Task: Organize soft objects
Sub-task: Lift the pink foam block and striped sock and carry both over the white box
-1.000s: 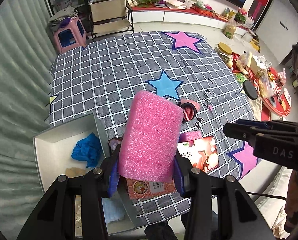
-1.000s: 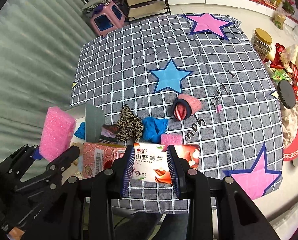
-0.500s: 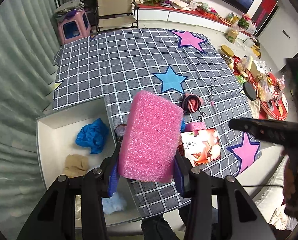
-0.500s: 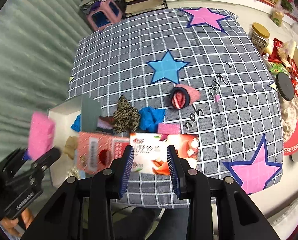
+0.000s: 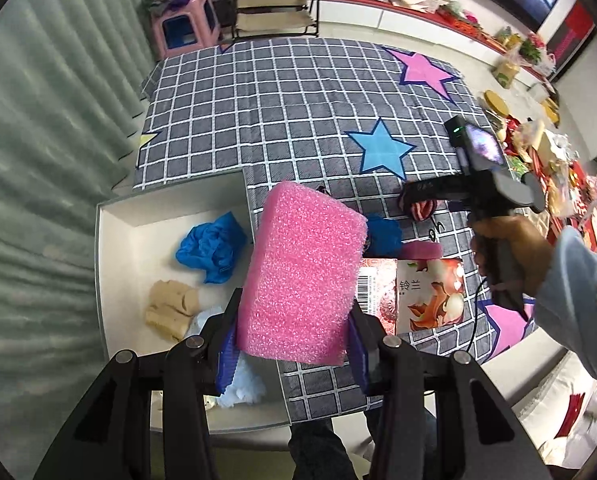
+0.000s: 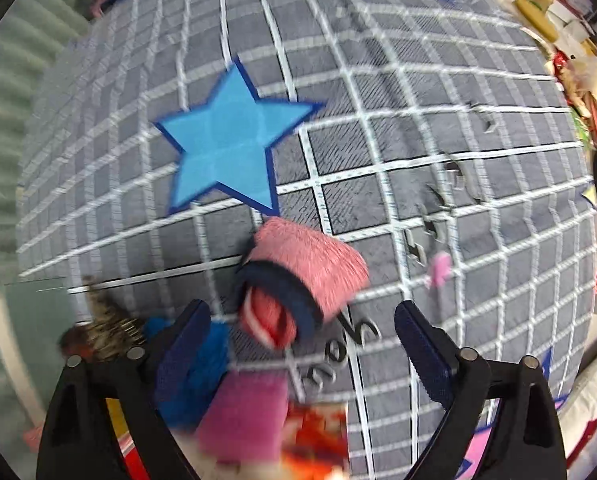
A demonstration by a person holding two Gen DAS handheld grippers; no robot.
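Note:
My left gripper (image 5: 292, 350) is shut on a big pink foam block (image 5: 302, 272), held above the right wall of a white box (image 5: 118, 240). The box holds a blue cloth (image 5: 210, 246), a beige cloth (image 5: 170, 310) and a pale blue fluffy piece (image 5: 244, 384). My right gripper (image 6: 298, 344) is open and empty, low over the checked cloth, its fingers on either side of a pink rolled sock with a dark cuff (image 6: 302, 276). In the left wrist view the right gripper (image 5: 422, 196) hovers at that sock (image 5: 424, 210).
A blue cloth (image 6: 194, 356), a leopard-print piece (image 6: 106, 328), a small pink foam slab (image 6: 242, 416) and a printed tissue pack (image 5: 410, 292) lie near the table's front edge. Jars and clutter sit on the floor to the right (image 5: 538, 152).
My right gripper has opened wide and dropped forward from above the tissue pack to the pink sock. My left gripper has carried the pink foam block leftward to the box's edge.

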